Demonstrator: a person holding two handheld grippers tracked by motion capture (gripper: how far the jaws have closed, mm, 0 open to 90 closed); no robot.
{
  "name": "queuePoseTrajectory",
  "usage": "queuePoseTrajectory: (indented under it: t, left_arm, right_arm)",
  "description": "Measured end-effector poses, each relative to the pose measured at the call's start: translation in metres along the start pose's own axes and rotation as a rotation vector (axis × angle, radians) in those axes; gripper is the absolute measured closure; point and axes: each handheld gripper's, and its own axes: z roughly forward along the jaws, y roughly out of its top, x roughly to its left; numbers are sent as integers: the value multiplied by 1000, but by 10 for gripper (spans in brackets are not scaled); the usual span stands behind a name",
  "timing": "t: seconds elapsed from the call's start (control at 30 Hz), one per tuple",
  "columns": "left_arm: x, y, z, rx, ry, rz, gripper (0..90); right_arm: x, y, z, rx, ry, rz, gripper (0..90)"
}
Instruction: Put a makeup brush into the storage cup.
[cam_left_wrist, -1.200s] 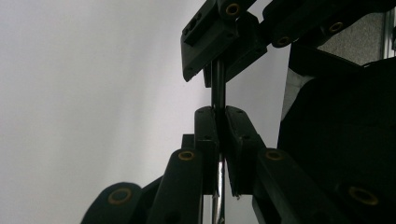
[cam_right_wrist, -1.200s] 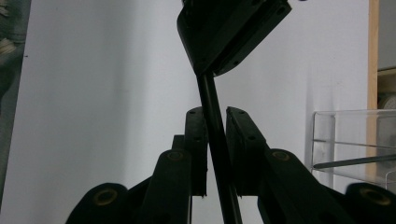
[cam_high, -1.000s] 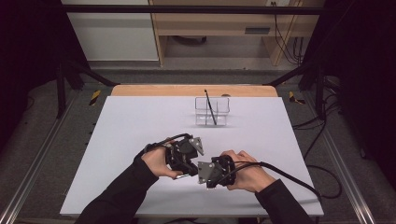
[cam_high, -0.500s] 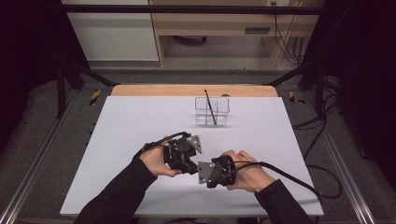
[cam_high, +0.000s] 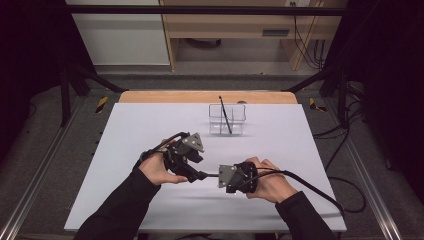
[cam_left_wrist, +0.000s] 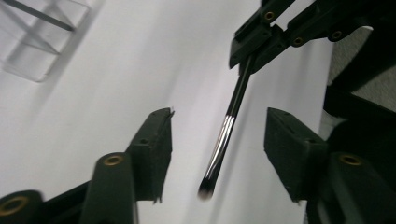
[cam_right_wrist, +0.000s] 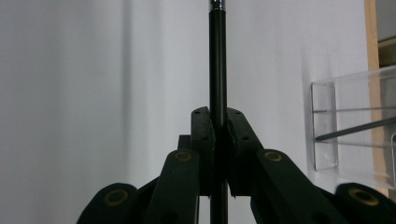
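A slim black makeup brush (cam_right_wrist: 217, 56) with a silver ferrule is held level over the white table (cam_high: 125, 150). My right gripper (cam_right_wrist: 218, 116) is shut on its handle. In the left gripper view the brush's (cam_left_wrist: 229, 121) bristle end lies between the jaws of my left gripper (cam_left_wrist: 219, 126), which have just been opening; neither pad touches it. In the high view, my left gripper (cam_high: 197, 175) and right gripper (cam_high: 221, 176) face each other near the table's front, the brush (cam_high: 211, 175) spanning the gap.
A clear acrylic organizer (cam_high: 239, 114) stands at the back middle of the table with another thin dark brush (cam_high: 225, 115) leaning in it. It also appears at the right of the right gripper view, as organizer (cam_right_wrist: 327, 135). Cables trail off to the right.
My left gripper's jaws have opened and let go of the brush tip. The left hand has drawn back a little to the left. The right gripper has kept still with the brush in it.
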Motion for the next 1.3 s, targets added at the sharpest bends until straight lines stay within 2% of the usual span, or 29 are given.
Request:
queuePoseTrajectory:
  t: [0.2, 0.47, 0.6, 0.67, 0.87, 0.9, 0.97, 1.1, 1.3]
  left_arm:
    - [9, -13, -7, -29, 68, -30, 267]
    - [14, -36, -13, -86, 127, -84, 199]
    - [15, -52, -15, -119, 144, -121, 181]
    - [15, -59, -14, -132, 149, -142, 176]
    - [15, -73, -13, -192, 165, -195, 169]
    - [15, -75, -13, -199, 166, -198, 164]
    - [13, -79, -14, -232, 177, -207, 157]
    - [13, -85, -16, -277, 180, -233, 159]
    - [12, -91, -15, -303, 199, -245, 151]
  right_arm:
    - [-6, -13, 0, 11, -19, 26, 835]
    - [-9, -26, 0, 5, -23, 95, 835]
    - [-10, -32, 0, -4, -28, 124, 834]
    - [-9, -34, 1, -18, -33, 167, 834]
    - [-8, -38, 6, -38, -43, 203, 834]
    - [-8, -38, 6, -41, -48, 213, 834]
    - [-8, -40, 6, -60, -25, 221, 834]
    - [-5, -41, 8, -91, -31, 260, 834]
    - [-2, -44, 11, -141, -51, 327, 833]
